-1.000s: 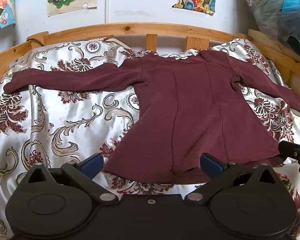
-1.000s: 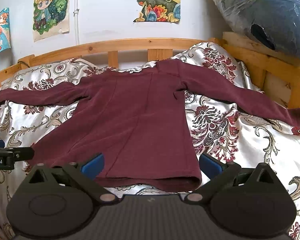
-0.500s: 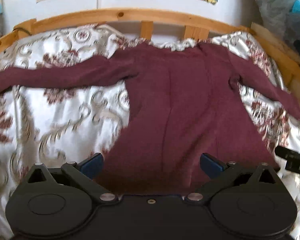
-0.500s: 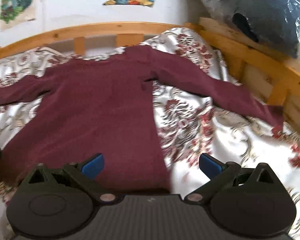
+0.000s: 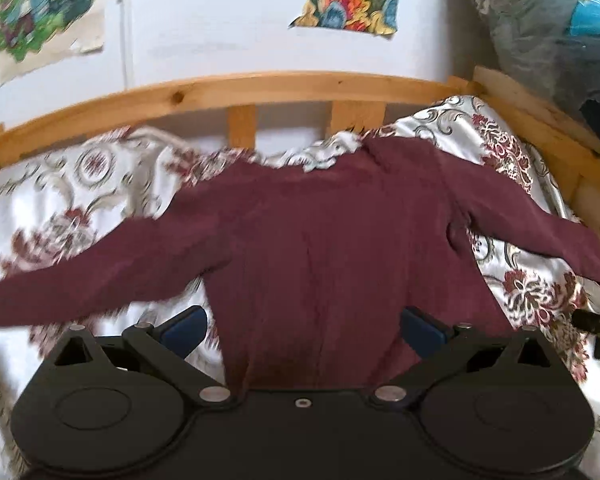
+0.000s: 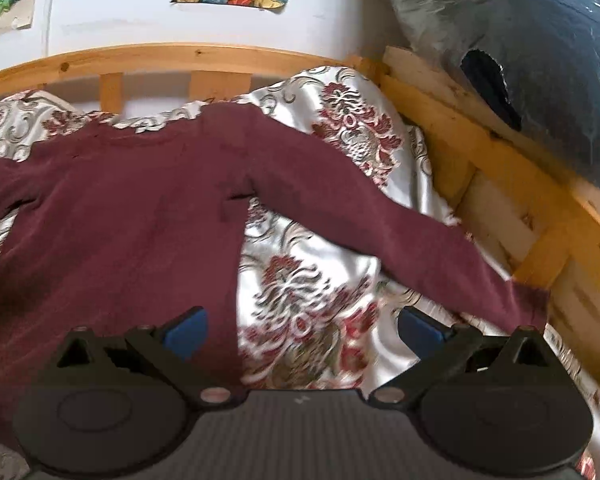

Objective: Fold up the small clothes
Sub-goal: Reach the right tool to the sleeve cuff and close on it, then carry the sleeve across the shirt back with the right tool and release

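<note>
A maroon long-sleeved top (image 5: 332, 248) lies flat on the patterned bedspread, both sleeves spread out sideways. My left gripper (image 5: 302, 326) is open and empty above the middle of the top's body. My right gripper (image 6: 302, 330) is open and empty above the bedspread just right of the top's body (image 6: 112, 216), with its left finger over the side edge. The right sleeve (image 6: 400, 232) runs out towards the bed's right rail, its cuff near the wood. The top's hem is hidden behind both gripper bodies.
The white and red floral satin bedspread (image 6: 312, 292) covers the bed. A wooden headboard rail (image 5: 260, 88) runs along the back and a wooden side rail (image 6: 500, 168) along the right. A plastic-wrapped dark bundle (image 6: 520, 48) rests above the right rail. Posters hang on the wall.
Both grippers have moved forward over the top towards the headboard, so the hem has passed out of sight. The right gripper has also shifted right, towards the right sleeve. Both stay open.
</note>
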### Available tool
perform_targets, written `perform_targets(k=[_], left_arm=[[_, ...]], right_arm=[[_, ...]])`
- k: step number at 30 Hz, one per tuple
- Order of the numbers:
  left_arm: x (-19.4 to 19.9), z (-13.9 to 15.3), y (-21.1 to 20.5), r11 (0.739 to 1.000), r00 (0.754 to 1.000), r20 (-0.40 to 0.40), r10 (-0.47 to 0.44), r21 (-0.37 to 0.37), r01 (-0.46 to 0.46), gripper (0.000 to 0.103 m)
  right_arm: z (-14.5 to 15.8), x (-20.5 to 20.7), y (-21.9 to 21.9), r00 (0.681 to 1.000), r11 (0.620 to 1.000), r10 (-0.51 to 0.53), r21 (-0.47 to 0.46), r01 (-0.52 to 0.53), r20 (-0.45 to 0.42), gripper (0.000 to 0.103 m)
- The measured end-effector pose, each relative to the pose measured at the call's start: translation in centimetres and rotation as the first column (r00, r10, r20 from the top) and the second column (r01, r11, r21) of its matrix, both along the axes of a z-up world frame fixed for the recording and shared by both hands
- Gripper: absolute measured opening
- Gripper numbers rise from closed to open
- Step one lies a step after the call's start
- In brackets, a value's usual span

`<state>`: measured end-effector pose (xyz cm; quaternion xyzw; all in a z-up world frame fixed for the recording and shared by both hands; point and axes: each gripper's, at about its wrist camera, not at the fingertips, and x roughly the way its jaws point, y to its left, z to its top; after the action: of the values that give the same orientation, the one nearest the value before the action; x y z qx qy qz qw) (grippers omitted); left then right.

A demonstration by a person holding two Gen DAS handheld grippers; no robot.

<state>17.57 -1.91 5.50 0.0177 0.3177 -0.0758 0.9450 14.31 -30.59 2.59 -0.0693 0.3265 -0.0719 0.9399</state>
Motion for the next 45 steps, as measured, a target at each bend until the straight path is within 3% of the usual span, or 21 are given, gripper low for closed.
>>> perform_targets(k=[5, 10, 14, 18, 22, 28, 34, 36, 37, 40, 42, 45], left_arm=[[1.0, -2.8, -0.2, 0.999, 0.999, 0.025, -0.041, 0.005, 0.041, 0.102], [0.1, -6.5, 1.0, 1.0, 0.999, 0.024, -0.022, 0.002, 0.022, 0.102], [-0.4, -8.0, 0.9, 0.996, 0.997, 0.001, -0.081, 0.023, 0.081, 0.102], [-1.2, -8.3, 0.2, 0.992, 0.992, 0.03, -0.122, 0.043, 0.121, 0.102], [-1.7, -8.4, -0.2, 0.988, 0.989, 0.033, -0.147, 0.056, 0.145, 0.102], [-1.5, -8.8, -0.2, 0.987, 0.989, 0.006, -0.149, 0.053, 0.148, 0.102], [-1.2, -8.6, 0.2, 0.991, 0.991, 0.0, -0.131, 0.038, 0.131, 0.102], [-1.2, -8.4, 0.4, 0.992, 0.992, 0.0, -0.126, 0.028, 0.126, 0.102], [-1.1, -8.4, 0.5, 0.992, 0.992, 0.0, -0.124, 0.025, 0.124, 0.102], [-1.0, -7.7, 0.9, 0.994, 0.994, 0.004, -0.108, 0.018, 0.108, 0.102], [-0.8, -7.1, 1.5, 0.996, 0.996, 0.001, -0.086, 0.01, 0.086, 0.102], [-0.5, -6.1, 2.5, 0.999, 0.999, -0.004, -0.042, 0.023, 0.042, 0.102]], right_arm=[[-0.4, 1.4, -2.5, 0.997, 0.998, -0.06, -0.006, 0.06, 0.038, 0.103], [-1.8, 0.0, -8.0, 0.977, 0.968, -0.165, 0.212, 0.134, 0.132, 0.103], [-2.3, -0.6, -11.4, 0.949, 0.935, -0.262, 0.289, 0.205, 0.175, 0.103], [-2.2, -0.9, -14.9, 0.879, 0.879, -0.432, 0.312, 0.361, 0.199, 0.103], [-2.8, -0.6, -19.4, 0.799, 0.793, -0.575, 0.361, 0.49, 0.179, 0.098], [-4.6, 0.4, -23.4, 0.768, 0.734, -0.628, 0.428, 0.528, 0.129, 0.089], [-6.3, 2.3, -25.8, 0.717, 0.661, -0.693, 0.465, 0.589, 0.077, 0.068], [-6.3, 2.6, -25.9, 0.712, 0.663, -0.697, 0.454, 0.595, 0.084, 0.048], [-6.3, 2.8, -25.7, 0.716, 0.669, -0.693, 0.44, 0.599, 0.081, 0.029], [-6.2, 2.9, -24.7, 0.724, 0.685, -0.685, 0.412, 0.601, 0.085, 0.015], [-5.4, 2.9, -23.6, 0.735, 0.707, -0.67, 0.39, 0.59, 0.102, 0.014], [-2.9, 2.7, -20.7, 0.775, 0.784, -0.606, 0.299, 0.545, 0.178, 0.012]])
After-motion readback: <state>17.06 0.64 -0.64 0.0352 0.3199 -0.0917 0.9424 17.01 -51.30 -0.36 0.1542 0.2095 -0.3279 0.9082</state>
